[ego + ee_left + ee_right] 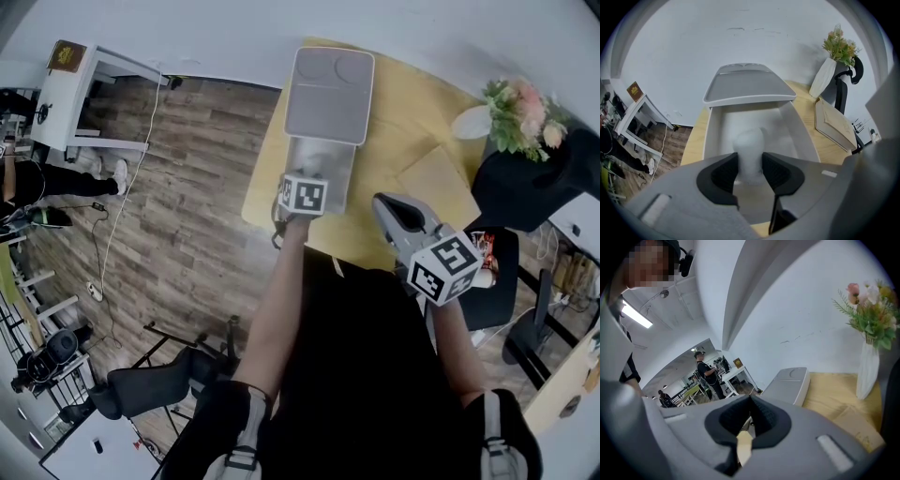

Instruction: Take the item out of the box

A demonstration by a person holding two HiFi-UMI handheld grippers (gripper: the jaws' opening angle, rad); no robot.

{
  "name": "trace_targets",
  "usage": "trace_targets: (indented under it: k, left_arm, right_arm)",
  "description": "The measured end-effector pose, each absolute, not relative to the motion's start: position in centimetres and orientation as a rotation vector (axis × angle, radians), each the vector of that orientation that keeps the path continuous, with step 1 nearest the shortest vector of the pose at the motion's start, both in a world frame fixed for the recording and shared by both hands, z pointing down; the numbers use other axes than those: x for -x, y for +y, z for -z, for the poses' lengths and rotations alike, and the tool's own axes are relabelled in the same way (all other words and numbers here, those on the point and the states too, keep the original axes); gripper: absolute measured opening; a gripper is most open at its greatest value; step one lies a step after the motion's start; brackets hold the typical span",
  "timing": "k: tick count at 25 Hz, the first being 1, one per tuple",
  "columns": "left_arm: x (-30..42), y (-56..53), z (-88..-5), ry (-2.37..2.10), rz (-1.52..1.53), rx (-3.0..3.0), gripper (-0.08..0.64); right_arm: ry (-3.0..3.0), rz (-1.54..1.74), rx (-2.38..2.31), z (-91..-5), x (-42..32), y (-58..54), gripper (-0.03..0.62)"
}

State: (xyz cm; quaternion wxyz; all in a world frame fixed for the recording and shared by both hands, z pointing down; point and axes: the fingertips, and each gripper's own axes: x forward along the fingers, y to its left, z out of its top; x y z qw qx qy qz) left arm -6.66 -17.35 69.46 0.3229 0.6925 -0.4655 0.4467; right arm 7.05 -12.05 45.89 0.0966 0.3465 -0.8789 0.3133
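Observation:
An open grey-white box [330, 180] lies on the yellow wooden table [412, 112] with its lid [328, 94] folded back toward the wall. My left gripper [314, 171] reaches down into the box. In the left gripper view a rounded white item [749, 143] stands inside the box [712, 136], and the left gripper [750, 169] has both dark pads pressed against its sides. My right gripper [398, 211] hovers over the table's near edge, right of the box, apart from it. In its own view the right gripper [750, 416] is shut and holds nothing, with the box lid [787, 383] ahead.
A white vase of flowers [520, 117] stands at the table's far right corner, with a flat tan box [436, 183] beside it. A black chair [534, 178] is to the right of the table. The table's left edge [255, 178] drops to wood flooring. People stand far off [704, 371].

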Motion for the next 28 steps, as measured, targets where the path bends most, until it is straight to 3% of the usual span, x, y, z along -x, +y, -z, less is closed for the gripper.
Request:
trace_targets:
  k: [28]
  left_arm:
    - [8.3,-15.7,-62.1,-1.324,-0.954,-1.989,0.172]
  right_arm:
    - [-2.676,-0.867,-1.049,-43.6,-6.3,-10.6,0.003]
